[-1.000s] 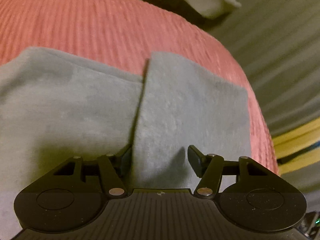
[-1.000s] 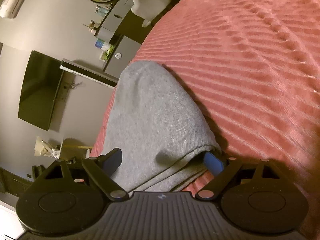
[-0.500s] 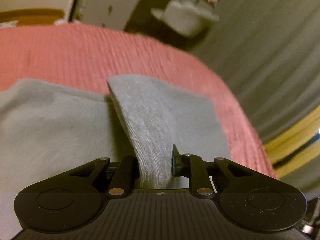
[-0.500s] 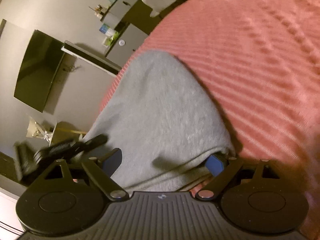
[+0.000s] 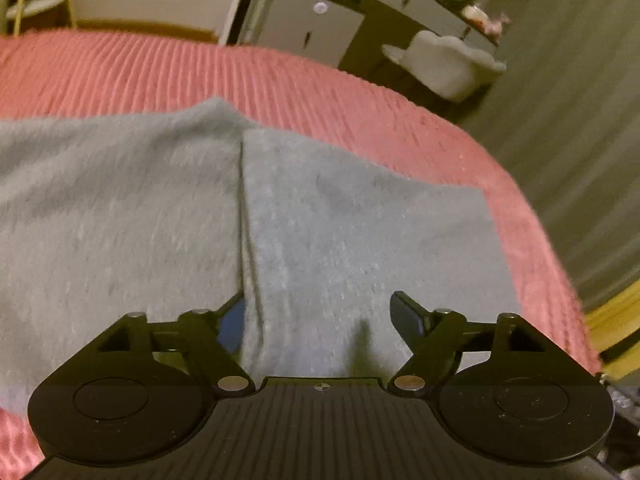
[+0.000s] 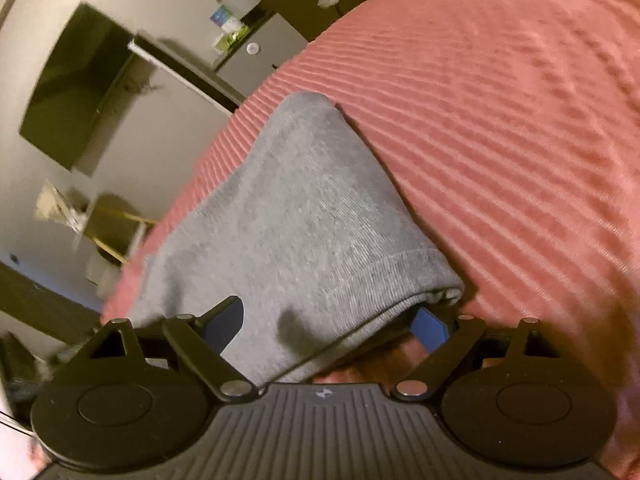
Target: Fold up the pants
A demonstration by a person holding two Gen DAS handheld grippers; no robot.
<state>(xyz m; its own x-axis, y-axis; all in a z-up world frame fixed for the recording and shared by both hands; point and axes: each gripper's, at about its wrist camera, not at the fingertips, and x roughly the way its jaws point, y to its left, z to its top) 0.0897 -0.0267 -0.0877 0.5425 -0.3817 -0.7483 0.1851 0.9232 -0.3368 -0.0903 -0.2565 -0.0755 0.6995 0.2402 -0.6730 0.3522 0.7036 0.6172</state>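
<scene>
The left gripper [image 5: 320,320] has spread since pinching the soft grey knit pants [image 5: 360,232]; right gripper [image 6: 332,320] fingers apparently spread around the hem.

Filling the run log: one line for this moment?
left gripper: open | right gripper: open | pants: on bedspread

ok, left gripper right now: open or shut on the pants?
Open. The left gripper has its fingers spread wide either side of the grey pants, which lie between them on the pink bedspread, not pinched.
</scene>
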